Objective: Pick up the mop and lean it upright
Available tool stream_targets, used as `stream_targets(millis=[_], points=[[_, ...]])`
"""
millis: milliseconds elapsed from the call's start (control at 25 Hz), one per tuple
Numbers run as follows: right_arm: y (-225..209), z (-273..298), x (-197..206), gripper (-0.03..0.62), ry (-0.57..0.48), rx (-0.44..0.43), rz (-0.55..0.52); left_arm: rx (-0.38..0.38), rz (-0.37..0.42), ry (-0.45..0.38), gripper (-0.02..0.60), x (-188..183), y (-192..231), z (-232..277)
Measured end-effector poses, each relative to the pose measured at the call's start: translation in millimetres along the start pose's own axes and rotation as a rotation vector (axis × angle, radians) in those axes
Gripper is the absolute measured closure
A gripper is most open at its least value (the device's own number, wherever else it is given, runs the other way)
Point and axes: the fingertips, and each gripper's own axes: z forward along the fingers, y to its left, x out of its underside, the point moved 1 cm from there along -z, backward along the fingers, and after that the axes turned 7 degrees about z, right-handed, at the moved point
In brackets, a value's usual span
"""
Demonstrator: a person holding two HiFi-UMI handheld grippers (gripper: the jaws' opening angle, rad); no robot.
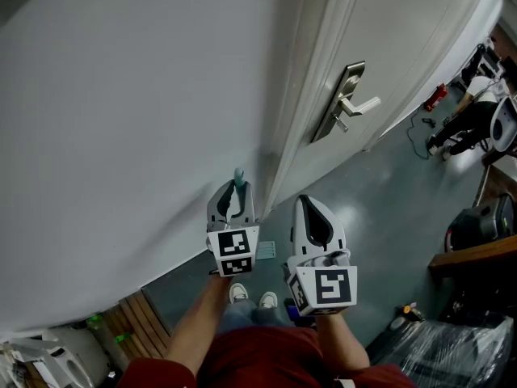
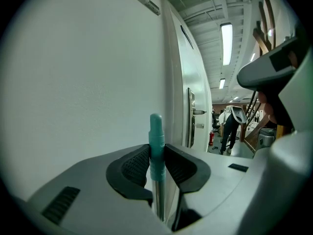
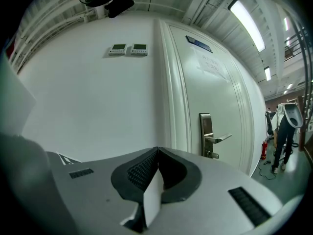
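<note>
One mop handle [image 2: 156, 141], teal-capped, stands near upright just left of the door [image 1: 388, 47], clamped between your left gripper's [image 2: 156, 163] pads just below the cap. Your right gripper [image 3: 157, 153], nearer the door, has its jaws together on nothing. Tip the cap gently onto the wall [image 1: 121, 95] beside the door frame, confirm it rests, then ease off. Door plaque print: too small to read.
</note>
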Motion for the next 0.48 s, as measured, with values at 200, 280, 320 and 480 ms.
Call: stream_targets(millis=[200, 280, 320, 480], points=[[2, 0, 1, 0.577, -0.004, -0.006, -0.003, 0.001, 0.007, -0.020, 0.471, 2, -1, -13], [2, -1, 2, 0.577, -0.002, -0.006, -0.003, 0.000, 0.007, -0.041, 0.471, 3, -2, -18], [2, -2, 2, 0.577, -0.002, -0.006, -0.002, -0.002, 0.004, -0.054, 0.471, 2, -2, -22], [3, -6, 0, 0.577, -0.007, -0.007, -0.002, -0.010, -0.004, -0.085, 0.471, 2, -2, -38]])
